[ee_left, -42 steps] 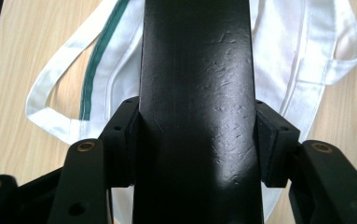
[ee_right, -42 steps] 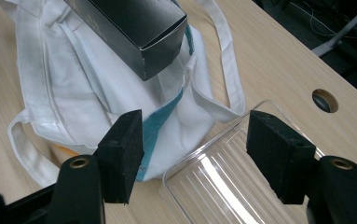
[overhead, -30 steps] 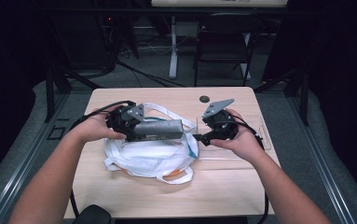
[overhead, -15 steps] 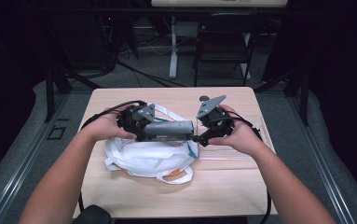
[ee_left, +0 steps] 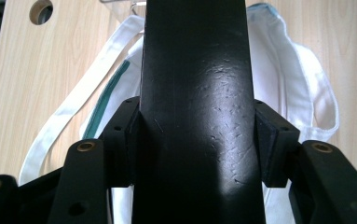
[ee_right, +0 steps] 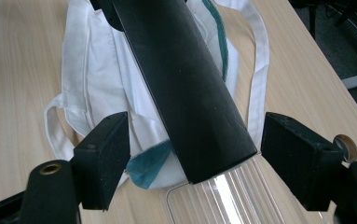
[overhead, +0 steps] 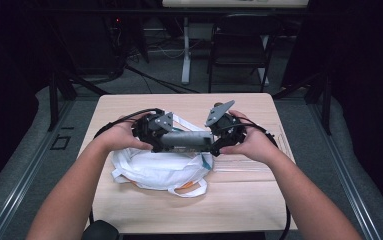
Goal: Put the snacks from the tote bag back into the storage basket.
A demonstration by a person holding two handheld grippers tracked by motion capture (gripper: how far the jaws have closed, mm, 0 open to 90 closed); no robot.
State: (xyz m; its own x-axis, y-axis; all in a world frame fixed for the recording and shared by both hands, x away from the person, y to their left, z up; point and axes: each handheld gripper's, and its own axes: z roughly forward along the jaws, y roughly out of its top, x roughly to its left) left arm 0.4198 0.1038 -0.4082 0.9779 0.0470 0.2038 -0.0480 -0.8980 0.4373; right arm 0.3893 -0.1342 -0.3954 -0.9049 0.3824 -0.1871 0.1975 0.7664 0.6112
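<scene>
**Dark tube clamped in one claw, loose between the other's jaws**

Pale wooden table (overhead: pixel 129 200) sits in a dim room, with a dark chair and a white post behind it on grey floor. On the table lies a crumpled white cloth bag (overhead: pixel 154 170) with long white handles and a teal-green trim along its mouth; an orange patch peeks out at its near edge. Beside the bag, toward the person's right, rests a clear ribbed plastic tray (overhead: pixel 259 162).

A long, dark, smooth cylinder (overhead: pixel 185 141) is held level above the bag, spanning the gap between the two hands. The left claw (overhead: pixel 154 135) is clenched on one end of it: in the left gripper view its pads (ee_left: pixel 271 149) press both sides of the dark cylinder (ee_left: pixel 197 107), with the white bag beneath.

The right claw (overhead: pixel 219 140) is released, its jaws having just been opening. In the right gripper view the other end of the cylinder (ee_right: pixel 185 93) lies between the jaws, with clear gaps to each pad (ee_right: pixel 108 154), above the bag's teal edge and the ribbed tray (ee_right: pixel 232 196).
</scene>
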